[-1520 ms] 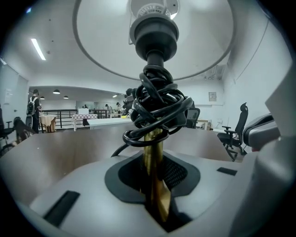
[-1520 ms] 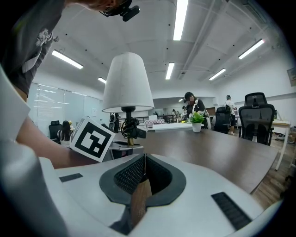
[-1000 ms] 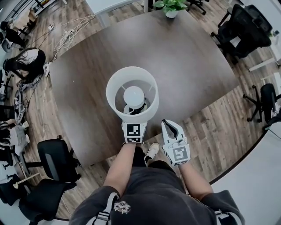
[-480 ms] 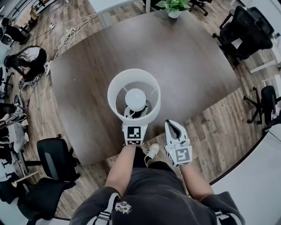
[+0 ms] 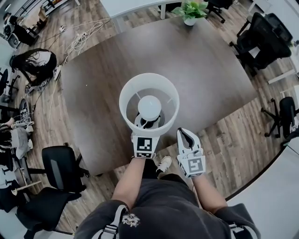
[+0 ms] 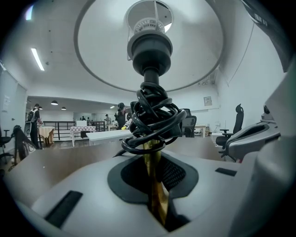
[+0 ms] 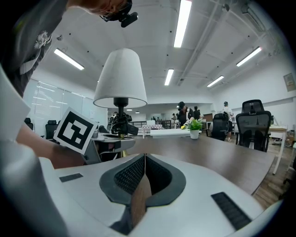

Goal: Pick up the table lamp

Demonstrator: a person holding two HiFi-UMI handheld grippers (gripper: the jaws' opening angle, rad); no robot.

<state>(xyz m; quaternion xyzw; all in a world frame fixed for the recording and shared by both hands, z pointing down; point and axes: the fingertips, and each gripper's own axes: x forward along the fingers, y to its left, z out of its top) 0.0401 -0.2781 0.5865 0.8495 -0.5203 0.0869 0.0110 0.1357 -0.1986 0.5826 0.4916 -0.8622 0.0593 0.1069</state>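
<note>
The table lamp has a white drum shade (image 5: 128, 105) seen from above, a bulb (image 5: 149, 106), and a thin brass stem (image 6: 151, 159) with a black cord bundle (image 6: 152, 121) wound round it under the socket. My left gripper (image 5: 148, 126) reaches under the shade and is shut on the brass stem, which stands upright between the jaws (image 6: 156, 192). From the right gripper view the lamp (image 7: 120, 78) stands to the left with the left gripper (image 7: 111, 144) at its stem. My right gripper (image 5: 186, 136) hovers just right of the lamp at the table's near edge, shut and empty (image 7: 141, 178).
A dark wooden table (image 5: 201, 70) stretches ahead, with a potted plant (image 5: 190, 10) at its far edge. Black office chairs stand at the right (image 5: 261, 39) and at the near left (image 5: 58, 168). Cables (image 5: 77, 35) and a person (image 5: 35, 63) are on the floor at the left.
The lamp and my left gripper have risen a little; the shade looks larger and nearer in the head view. The right gripper has stayed where it was.
</note>
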